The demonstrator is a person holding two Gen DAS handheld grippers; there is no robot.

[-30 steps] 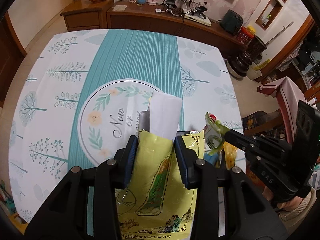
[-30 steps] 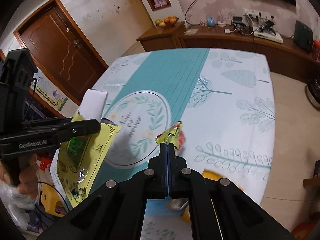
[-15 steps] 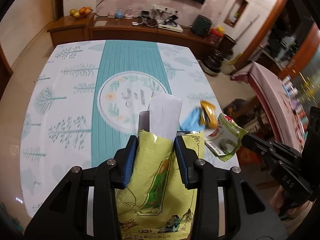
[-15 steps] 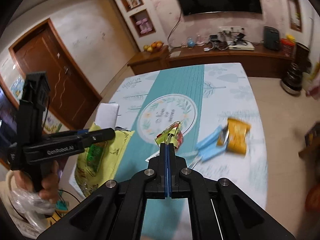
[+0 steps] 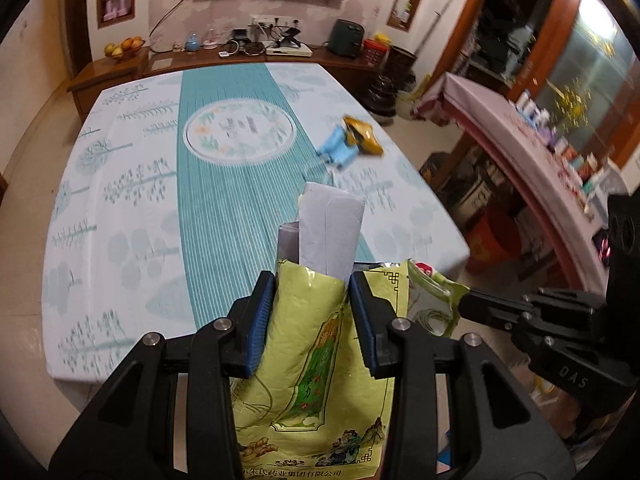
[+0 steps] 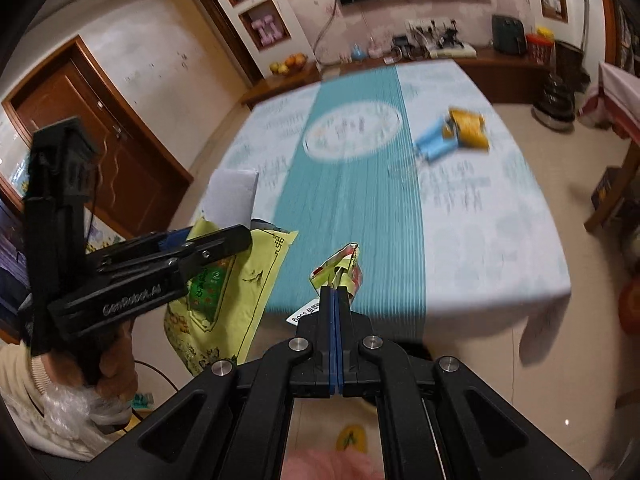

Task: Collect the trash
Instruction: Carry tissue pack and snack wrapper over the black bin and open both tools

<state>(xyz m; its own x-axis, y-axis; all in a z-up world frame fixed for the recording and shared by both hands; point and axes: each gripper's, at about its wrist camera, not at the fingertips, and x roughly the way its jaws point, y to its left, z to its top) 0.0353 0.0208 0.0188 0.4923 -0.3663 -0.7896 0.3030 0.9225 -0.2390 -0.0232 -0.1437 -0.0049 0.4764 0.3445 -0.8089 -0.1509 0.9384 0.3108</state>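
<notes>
- left gripper [image 5: 312, 312] is clamping the yellow-green bag [image 5: 320, 368] by its mouth, fingers partway closed on it; white folded paper [image 5: 328, 236] is sticking out of the top.
- right gripper [image 6: 335, 300] is pinching a crumpled green wrapper [image 6: 340, 266], fingers fully together, holding it just beside the bag opening, off the near edge of the table [image 5: 132, 208].
- Progress, my read: paper is bagged, wrapper is about to go in; blue packet [image 5: 336, 148] and orange packet [image 5: 362, 136] are lying together near the right edge, not collected.
- Right wrist view is showing the hand [image 6: 116, 364] on the left handle; left wrist view is showing the bag's printed face.
</notes>
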